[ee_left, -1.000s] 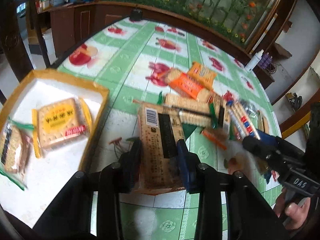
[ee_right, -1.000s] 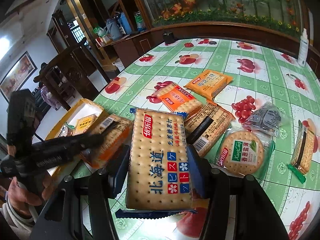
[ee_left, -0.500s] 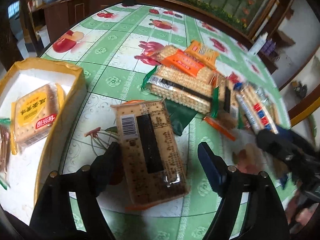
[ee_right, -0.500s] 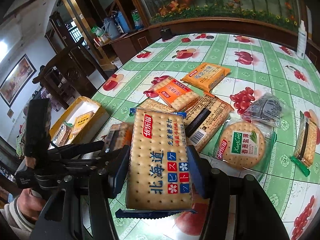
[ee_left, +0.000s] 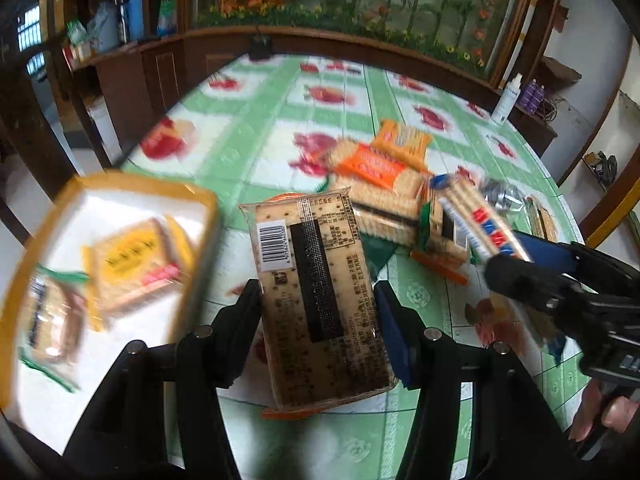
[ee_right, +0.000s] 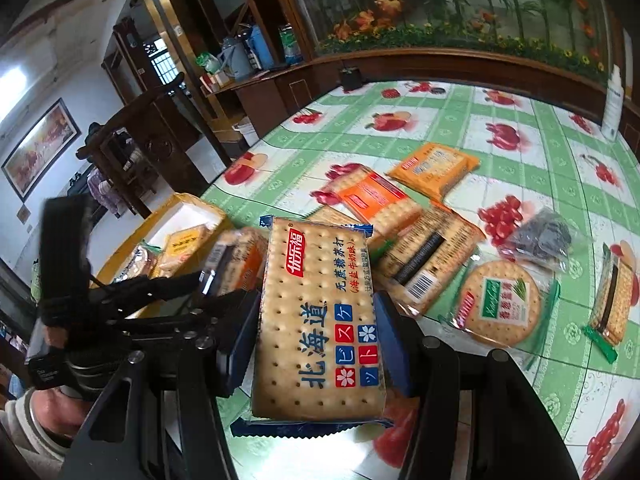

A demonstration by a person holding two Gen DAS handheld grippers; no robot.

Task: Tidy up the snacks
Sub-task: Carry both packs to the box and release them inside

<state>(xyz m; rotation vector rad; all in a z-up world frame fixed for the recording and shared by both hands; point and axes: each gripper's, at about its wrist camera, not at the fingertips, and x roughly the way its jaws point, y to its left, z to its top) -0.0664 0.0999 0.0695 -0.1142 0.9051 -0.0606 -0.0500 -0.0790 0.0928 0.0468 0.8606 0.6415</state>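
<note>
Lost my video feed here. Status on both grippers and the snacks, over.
Left gripper shut on barcode cracker pack. Right gripper shut on blue cracker pack. Yellow box to the left, two packs inside. Nothing blocking.

Fruit-print green worktop (ee_right: 516, 160), white bottle (ee_right: 614, 104) at its far edge, dark wooden chair (ee_right: 132, 148), framed painting (ee_right: 38, 148).

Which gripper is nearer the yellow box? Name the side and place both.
Left. The left gripper, shut on a barcode cracker pack, is just beside the yellow box. The right gripper, holding the blue cracker pack, sits beyond the left one, farther from the box.
</note>
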